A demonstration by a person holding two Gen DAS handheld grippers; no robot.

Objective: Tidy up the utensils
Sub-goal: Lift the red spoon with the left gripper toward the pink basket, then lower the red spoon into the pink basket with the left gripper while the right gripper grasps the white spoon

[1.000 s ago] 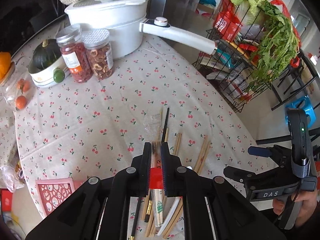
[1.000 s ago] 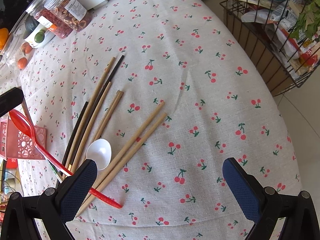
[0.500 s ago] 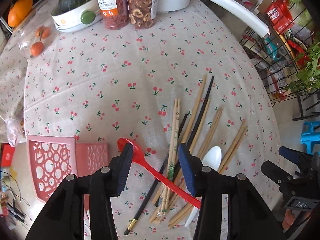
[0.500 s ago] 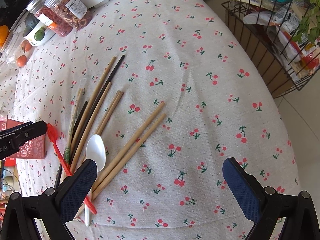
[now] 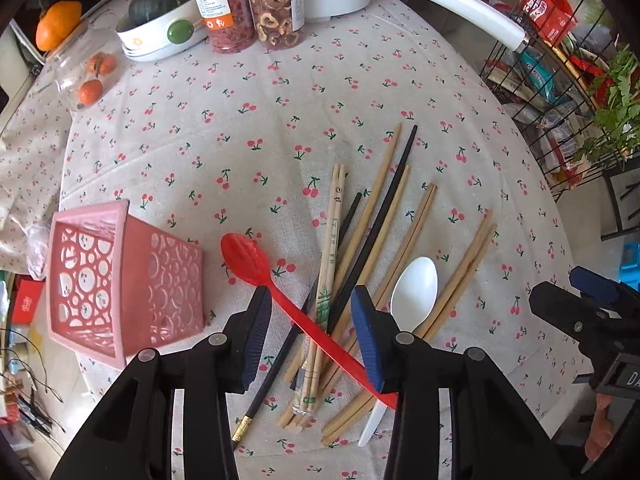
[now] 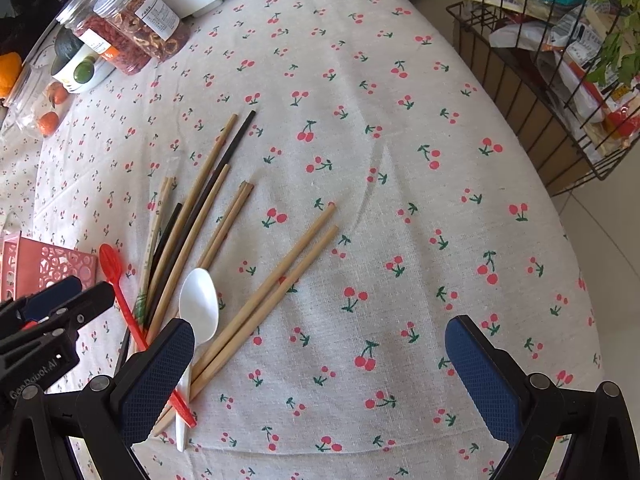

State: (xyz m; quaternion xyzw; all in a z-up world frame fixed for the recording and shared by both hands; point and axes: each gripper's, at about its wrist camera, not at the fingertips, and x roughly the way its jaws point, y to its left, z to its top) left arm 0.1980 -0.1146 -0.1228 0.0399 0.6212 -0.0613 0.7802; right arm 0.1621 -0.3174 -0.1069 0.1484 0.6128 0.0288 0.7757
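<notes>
So right now my left gripper (image 5: 310,334) is spread open, hanging over the near end of the utensil pile with nothing between its pads. Under it the red spoon (image 5: 280,288) lies flat on the worktop (image 5: 260,120). Its bowl sits just ahead of the left pad, and its handle runs back diagonally across the chopsticks (image 5: 360,248) to the right pad, lying on top of them. I can't tell if the pads touch anything.

Chopsticks are a loose fan, tan wooden ones plus a couple of black ones, all pointing away from me. A white spoon (image 5: 412,292) lies just right of that gripper, bowl forward, between two pairs of tan sticks.

Off to the left of the left gripper sits the pink basket (image 5: 120,276), tilted so its open mouth faces left. It's near the red spoon's bowl but not touching it.

My right gripper (image 6: 320,368) is wide open too, holding nothing, over bare cherry-print cloth. Its left pad sits over the white spoon's handle and the ends of the nearest tan pair.

Beyond the pile, two jars (image 5: 248,12) stand together at the far edge.
</notes>
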